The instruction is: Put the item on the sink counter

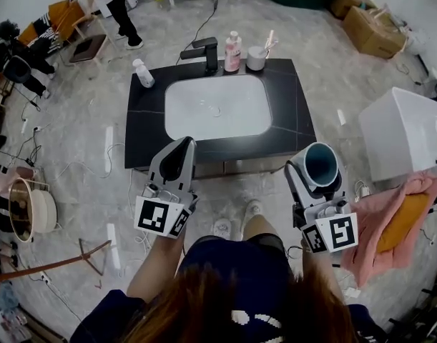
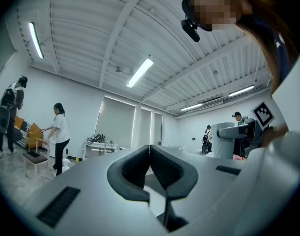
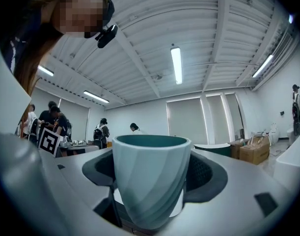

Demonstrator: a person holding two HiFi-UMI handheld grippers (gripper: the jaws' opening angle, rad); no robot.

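A pale teal cup (image 1: pixel 319 166) with a dark teal inside is held upright in my right gripper (image 1: pixel 315 170), whose jaws close on its sides; in the right gripper view the cup (image 3: pixel 150 178) fills the gap between the pads. My left gripper (image 1: pixel 177 157) is shut and empty, its pads touching (image 2: pixel 150 157). Both grippers point upward, in front of the near edge of the black sink counter (image 1: pixel 142 133) with its white basin (image 1: pixel 217 107).
At the back of the counter stand a black tap (image 1: pixel 204 51), a pink soap bottle (image 1: pixel 233 51), a grey cup with a toothbrush (image 1: pixel 257 57) and a clear bottle (image 1: pixel 143 73). A white box (image 1: pixel 405 131) and pink cloth (image 1: pixel 397 224) lie right. Cables cross the floor at left.
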